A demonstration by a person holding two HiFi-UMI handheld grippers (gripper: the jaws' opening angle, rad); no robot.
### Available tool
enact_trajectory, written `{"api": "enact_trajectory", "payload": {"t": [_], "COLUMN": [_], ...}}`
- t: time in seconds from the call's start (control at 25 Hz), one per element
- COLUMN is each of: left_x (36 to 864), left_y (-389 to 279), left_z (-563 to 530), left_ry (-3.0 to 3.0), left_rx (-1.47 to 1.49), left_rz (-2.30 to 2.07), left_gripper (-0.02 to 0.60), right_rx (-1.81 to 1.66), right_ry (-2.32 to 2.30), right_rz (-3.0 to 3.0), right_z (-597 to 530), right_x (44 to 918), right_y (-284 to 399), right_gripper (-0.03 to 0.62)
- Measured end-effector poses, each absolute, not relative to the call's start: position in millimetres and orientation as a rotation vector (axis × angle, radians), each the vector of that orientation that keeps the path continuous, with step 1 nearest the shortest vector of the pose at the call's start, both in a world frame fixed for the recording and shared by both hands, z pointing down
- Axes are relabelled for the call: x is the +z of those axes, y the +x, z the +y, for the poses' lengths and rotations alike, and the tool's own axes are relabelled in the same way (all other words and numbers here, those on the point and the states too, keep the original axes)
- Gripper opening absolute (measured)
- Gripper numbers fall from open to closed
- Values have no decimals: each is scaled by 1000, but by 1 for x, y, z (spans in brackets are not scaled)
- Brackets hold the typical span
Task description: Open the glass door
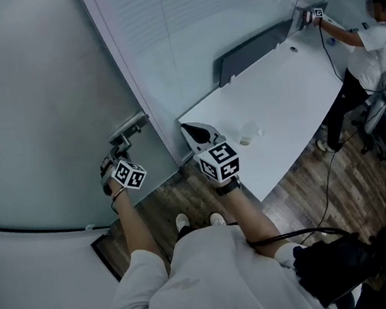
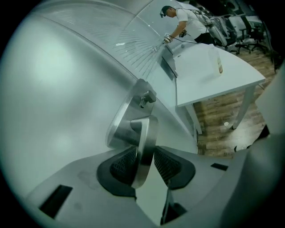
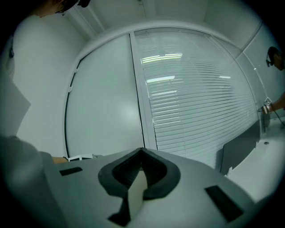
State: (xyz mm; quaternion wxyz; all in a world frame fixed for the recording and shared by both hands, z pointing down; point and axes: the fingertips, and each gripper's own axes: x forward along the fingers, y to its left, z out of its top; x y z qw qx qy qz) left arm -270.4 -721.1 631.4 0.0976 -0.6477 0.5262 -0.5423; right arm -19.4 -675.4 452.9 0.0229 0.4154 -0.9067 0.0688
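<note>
Steep downward look at a person in light clothes standing on a wood floor (image 1: 319, 178), facing a frosted glass door (image 1: 31, 119) filling the left of the head view. To the right of the door, a pale upright frame, then a glass wall with lowered blinds (image 3: 200, 111). Near the door's right edge, a metal lever handle (image 1: 129, 130) on a rounded metal plate, with a small lock knob just above it in the left gripper view. Left tongs (image 1: 119, 151) clenched on that handle, dark ribbed pads (image 2: 122, 164) pressing either side of the flat bar, the bar tilted rather than level. Right tongs (image 1: 189, 129) clenched on nothing, pads pressed together, held in the air apart from the handle and aimed at the frame between door and blinds. Just beside the right tongs, a long white desk (image 1: 276, 100) running along the glass wall, a grey panel (image 1: 251, 52) standing at its back edge, a small pale bottle-like container (image 2: 219, 62) upright on top. At the desk's far end, a second person (image 1: 367, 50) reaching toward the wall.
</note>
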Motion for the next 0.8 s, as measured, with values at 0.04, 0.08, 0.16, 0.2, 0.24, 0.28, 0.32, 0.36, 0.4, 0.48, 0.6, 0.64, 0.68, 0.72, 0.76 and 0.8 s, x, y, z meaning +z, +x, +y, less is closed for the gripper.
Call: {"api": "enact_trajectory", "payload": {"t": [0.04, 0.08, 0.16, 0.2, 0.24, 0.28, 0.32, 0.36, 0.4, 0.48, 0.6, 0.64, 0.68, 0.72, 0.76, 0.8], "left_x": [630, 629, 627, 627, 626, 627, 628, 629, 628, 625, 625, 625, 625, 626, 626, 626], "left_y": [-269, -268, -262, -259, -257, -255, -254, -253, -252, -248, -242, -241, -240, -240, -238, -237], "left_z": [-718, -714, -711, -711, -710, -707, -702, -698, -693, -686, -676, -671, -667, -661, -656, -652], "left_ry": [-1914, -1915, -1919, -1919, -1920, -1923, -1927, -1929, -1924, -1900, -1868, -1857, -1844, -1832, -1824, -1819], "left_rx": [-1619, -1625, -1621, -1619, -1618, -1621, -1626, -1628, -1627, -1613, -1616, -1628, -1639, -1647, -1652, -1656], "left_rz": [1559, 1563, 1570, 1570, 1568, 1566, 1563, 1562, 1564, 1578, 1587, 1586, 1589, 1595, 1602, 1606], "left_gripper": [127, 127, 121, 121, 121, 121, 121, 121, 121, 121, 121, 121, 121, 121, 121, 122], "right_rx": [214, 216, 221, 223, 227, 234, 244, 254, 263, 283, 310, 313, 314, 313, 310, 306], "right_ry": [1275, 1266, 1257, 1254, 1248, 1236, 1221, 1203, 1187, 1158, 1118, 1102, 1086, 1072, 1060, 1050], "right_rz": [-2812, -2816, -2821, -2824, -2827, -2832, -2838, -2846, -2855, -2872, -2893, -2901, -2910, -2920, -2930, -2939], "right_z": [-671, -667, -660, -657, -655, -652, -649, -645, -642, -637, -632, -630, -627, -625, -622, -620], "right_x": [453, 453, 454, 455, 456, 459, 462, 464, 466, 469, 471, 471, 470, 469, 466, 464], "right_y": [-16, -12, -3, 1, 5, 7, 8, 8, 7, 7, 1, -4, -8, -13, -17, -20], "right_gripper": [3, 3, 3, 3, 3, 3, 3, 3, 3, 3, 3, 3, 3, 3, 3, 3]}}
